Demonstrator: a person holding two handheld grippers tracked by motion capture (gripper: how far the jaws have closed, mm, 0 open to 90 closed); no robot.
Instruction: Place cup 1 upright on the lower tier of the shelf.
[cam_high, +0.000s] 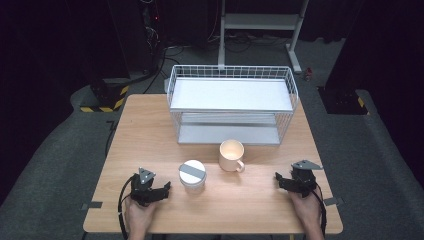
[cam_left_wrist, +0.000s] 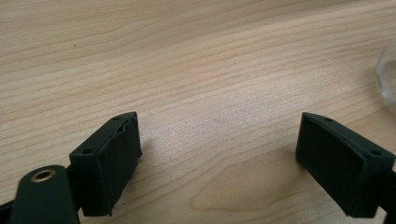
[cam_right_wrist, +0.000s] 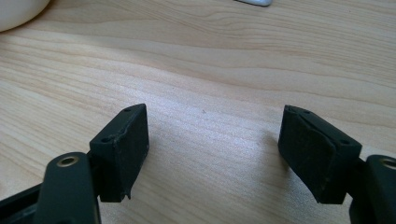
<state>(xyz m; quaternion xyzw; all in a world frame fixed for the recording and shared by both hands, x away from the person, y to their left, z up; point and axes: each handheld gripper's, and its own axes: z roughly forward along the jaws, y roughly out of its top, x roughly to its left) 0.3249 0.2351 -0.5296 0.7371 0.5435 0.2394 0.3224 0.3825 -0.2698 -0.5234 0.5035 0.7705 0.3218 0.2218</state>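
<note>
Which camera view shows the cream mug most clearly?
The high view: the cream mug stands whole on the table before the wire rack, handle visible. The right gripper view catches just a cream edge at top left, probably the mug.

- My bench (cam_high: 150, 130) looks like pale wood with a fine grain and a smooth, matt finish.
- I see the left claw (cam_left_wrist: 219, 163) and the right claw (cam_right_wrist: 215, 154) as matt black plastic, with rubber-like pads (cam_right_wrist: 126, 149) a little rough at the edges.
- The rack (cam_high: 232, 102) is white coated wire with smooth shelves.
- The mug (cam_high: 231, 155) looks like glossy cream ceramic.
- The jar (cam_high: 192, 176) has a matt white lid.
</note>
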